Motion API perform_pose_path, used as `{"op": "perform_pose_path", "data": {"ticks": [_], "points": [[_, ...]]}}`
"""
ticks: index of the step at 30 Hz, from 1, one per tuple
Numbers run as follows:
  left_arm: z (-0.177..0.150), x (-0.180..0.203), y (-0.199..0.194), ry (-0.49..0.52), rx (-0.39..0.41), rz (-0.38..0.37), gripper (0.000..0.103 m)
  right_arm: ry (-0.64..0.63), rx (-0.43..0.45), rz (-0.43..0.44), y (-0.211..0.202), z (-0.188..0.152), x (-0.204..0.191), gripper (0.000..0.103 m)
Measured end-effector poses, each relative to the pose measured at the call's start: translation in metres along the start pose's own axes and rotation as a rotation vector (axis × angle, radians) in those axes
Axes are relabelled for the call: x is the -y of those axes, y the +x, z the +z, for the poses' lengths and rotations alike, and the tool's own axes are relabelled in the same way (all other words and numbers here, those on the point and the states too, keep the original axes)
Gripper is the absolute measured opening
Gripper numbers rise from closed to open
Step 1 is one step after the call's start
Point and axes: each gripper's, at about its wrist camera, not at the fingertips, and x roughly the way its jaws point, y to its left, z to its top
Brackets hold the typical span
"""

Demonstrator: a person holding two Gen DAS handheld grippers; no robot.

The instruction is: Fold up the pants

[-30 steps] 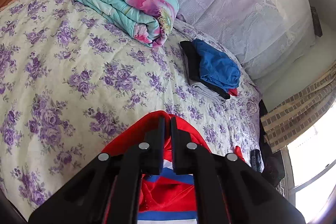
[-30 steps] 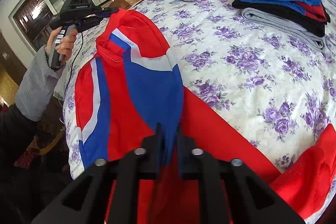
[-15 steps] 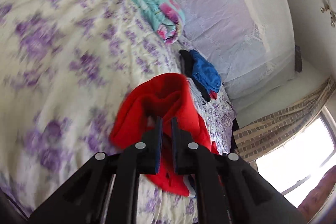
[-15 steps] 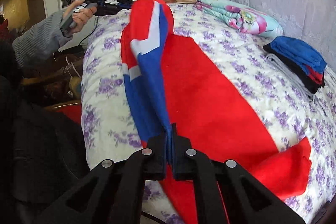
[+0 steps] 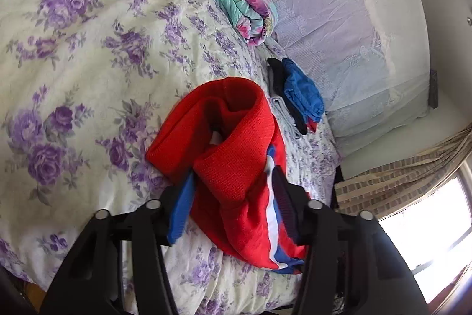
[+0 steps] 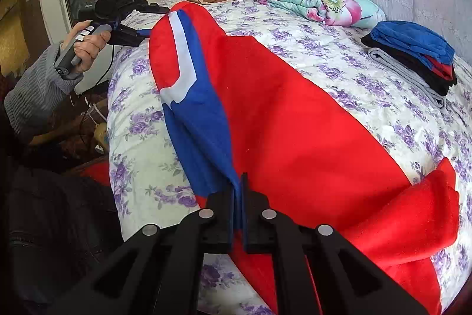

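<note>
The right tongs are pinched flat on the blue side panel of the red knit pants with blue and white stripes, holding that edge so the leg stays stretched along the bed with its purple-flowered white sheet. The left tongs stand wide apart, with the waist end of the pants bunched loosely between them and resting on the sheet; judging by that, the cloth there is released, not gripped. From the right tongs, the pants run ahead toward the left tongs at the far end. Well to the right lies a stack of folded blue, black and grey clothes, probably the finished pile.
</note>
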Motion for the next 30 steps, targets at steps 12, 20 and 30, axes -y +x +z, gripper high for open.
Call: {"op": "perform_pose_path", "data": {"ticks": [12,20,30], "points": [[0.058,0.085,0.011,0.144,0.070,-0.066,0.015,0.098,0.127,-0.090,-0.035,0.035,0.038,0.004],[0.013,-0.021,-0.015,-0.048,0.025,-0.009,0.014,-0.027,0.041,0.004,-0.023,0.008,0.000,0.004],[0.002,-0.012,-0.040,-0.007,0.057,-0.002,0.015,0.039,-0.025,0.057,0.004,-0.007,-0.004,0.005]]}}
